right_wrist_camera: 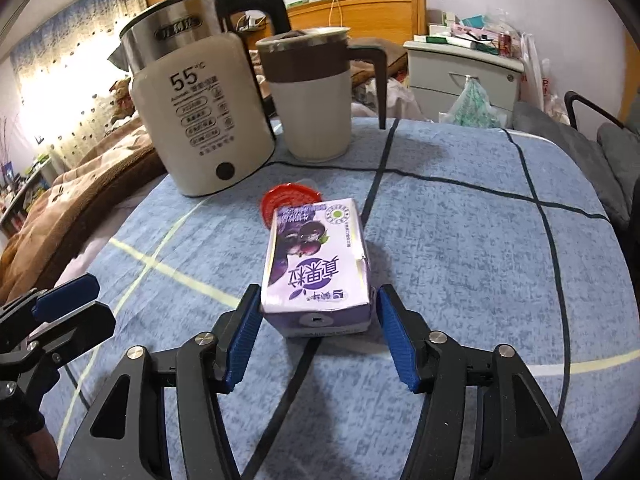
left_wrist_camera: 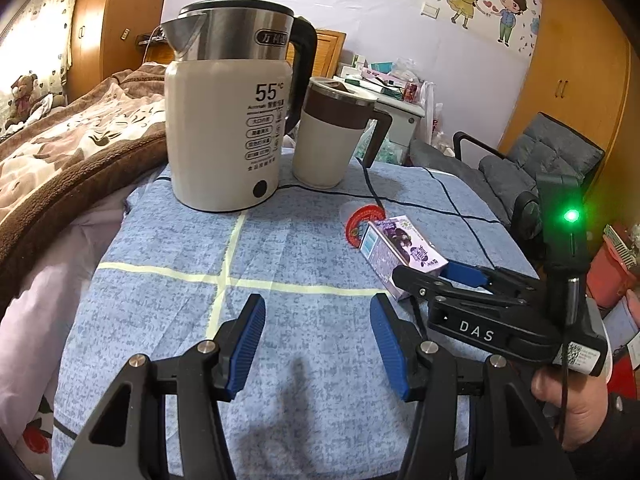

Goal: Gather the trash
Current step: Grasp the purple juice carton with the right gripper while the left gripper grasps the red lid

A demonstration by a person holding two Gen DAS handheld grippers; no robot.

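Observation:
A purple drink carton (right_wrist_camera: 316,256) lies flat on the blue checked tablecloth (right_wrist_camera: 460,240), with a red plastic lid (right_wrist_camera: 288,196) just behind it. My right gripper (right_wrist_camera: 316,304) straddles the carton's near end. Its blue pads (right_wrist_camera: 244,332) stand close beside the carton's two sides, a thin gap shows on the right, and the carton rests on the cloth. In the left wrist view the carton (left_wrist_camera: 400,248) and lid (left_wrist_camera: 362,220) sit to the right, with the right gripper (left_wrist_camera: 428,276) around the carton. My left gripper (left_wrist_camera: 318,312) hangs open over bare cloth with nothing in it, and it shows again (right_wrist_camera: 80,308) at the left edge.
A cream electric kettle (left_wrist_camera: 224,120) and a lidded mug (left_wrist_camera: 332,136) stand at the table's far side, with a black cable (left_wrist_camera: 372,188) running across the cloth toward the carton. A bed with a brown blanket (left_wrist_camera: 60,152) lies left; a grey chair (left_wrist_camera: 520,168) is at the right.

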